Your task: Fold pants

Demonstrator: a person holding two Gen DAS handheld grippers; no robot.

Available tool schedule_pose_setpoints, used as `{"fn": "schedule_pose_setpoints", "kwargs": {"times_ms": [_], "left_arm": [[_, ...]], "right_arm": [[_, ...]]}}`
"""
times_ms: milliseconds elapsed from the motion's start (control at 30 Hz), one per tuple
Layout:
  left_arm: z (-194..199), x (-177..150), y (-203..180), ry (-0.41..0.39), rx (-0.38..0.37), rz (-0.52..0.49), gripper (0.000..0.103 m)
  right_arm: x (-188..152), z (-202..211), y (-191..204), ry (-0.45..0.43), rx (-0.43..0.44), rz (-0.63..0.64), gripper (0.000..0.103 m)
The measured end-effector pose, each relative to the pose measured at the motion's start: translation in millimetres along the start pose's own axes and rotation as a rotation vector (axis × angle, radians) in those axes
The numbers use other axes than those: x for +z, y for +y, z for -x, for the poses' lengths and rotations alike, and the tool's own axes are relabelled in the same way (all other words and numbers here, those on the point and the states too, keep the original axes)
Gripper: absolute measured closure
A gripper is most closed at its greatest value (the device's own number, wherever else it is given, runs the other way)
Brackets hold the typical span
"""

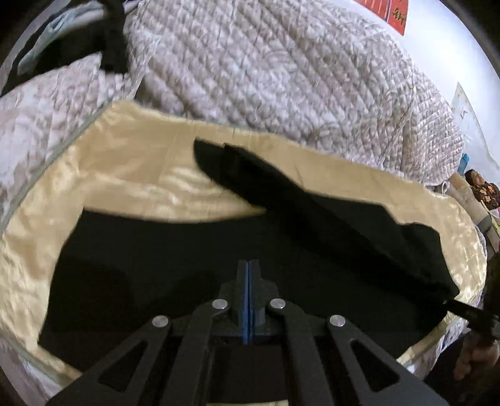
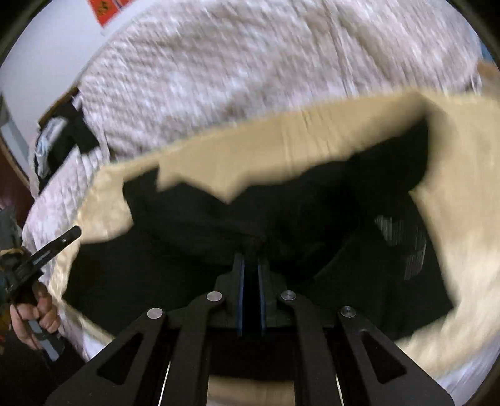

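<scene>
Black pants [image 1: 175, 250] lie spread on a cream satin cloth [image 1: 125, 168] on a bed. One leg [image 1: 265, 181] runs diagonally up and left. My left gripper [image 1: 248, 265] is shut, its blue pads pressed together with nothing visibly between them, just above the dark fabric. In the blurred right wrist view the pants [image 2: 203, 218] bunch into folds, and my right gripper [image 2: 250, 259] is shut on a lifted fold of them, black cloth filling the narrow gap between its pads. The left gripper also shows at the left edge of the right wrist view [image 2: 62, 239].
A quilted beige-and-white bedspread [image 1: 265, 68] rises behind the cream cloth. A dark strap and bag [image 1: 109, 37] lie at the far left. A white wall with red paper [image 1: 397, 15] is behind. The right hand and tool [image 1: 472, 315] reach in at the right edge.
</scene>
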State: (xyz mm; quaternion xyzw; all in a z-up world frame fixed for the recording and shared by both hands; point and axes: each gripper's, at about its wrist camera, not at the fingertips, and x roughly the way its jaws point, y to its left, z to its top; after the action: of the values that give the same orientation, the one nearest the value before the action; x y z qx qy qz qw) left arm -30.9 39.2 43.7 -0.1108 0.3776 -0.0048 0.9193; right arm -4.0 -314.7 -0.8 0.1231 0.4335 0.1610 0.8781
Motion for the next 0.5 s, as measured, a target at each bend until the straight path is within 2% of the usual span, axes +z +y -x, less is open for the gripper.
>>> {"fn": "schedule_pose_setpoints", "kwargs": {"times_ms": [100,167,200,233,267,300,400,500], "left_arm": [[3.6,8.4,-3.0,0.001,-0.015,0.001,0.099],[3.3,20.5,-9.4,-0.010,-0.029,-0.017,0.083],[1.0,30.0,-12.6,-0.024,-0.041,-0.022,0.064],[-2.0,39.0,-15.1,-0.036,-0.051,-0.023,0.052],[-6.8,49.5,-18.2,-0.042,-0.062,-0.028,0.051],[-12.1,57.4,-21.5,-0.045,-0.073,-0.036,0.051],[-43.6,87.0,-24.7,-0.028,-0.064,-0.039,0.051],[-85.5,106.8,-20.4,0.026,-0.052,-0.021,0.051]], "right_arm": [[-10.7,8.6,-6.9,-0.023,0.046,-0.051,0.090],[-9.8,15.6,-7.7,-0.041,0.067,-0.077,0.078],[-11.3,18.2,-9.0,-0.046,0.085,-0.095,0.072],[-11.9,21.0,-11.0,-0.055,0.110,-0.117,0.057],[-14.4,23.1,-13.5,-0.064,0.123,-0.138,0.043],[-16.7,24.2,-16.7,-0.071,0.129,-0.155,0.040],[-19.0,27.5,-30.6,-0.097,0.160,-0.249,0.040],[-18.5,29.7,-47.4,-0.109,0.154,-0.330,0.040]]}}
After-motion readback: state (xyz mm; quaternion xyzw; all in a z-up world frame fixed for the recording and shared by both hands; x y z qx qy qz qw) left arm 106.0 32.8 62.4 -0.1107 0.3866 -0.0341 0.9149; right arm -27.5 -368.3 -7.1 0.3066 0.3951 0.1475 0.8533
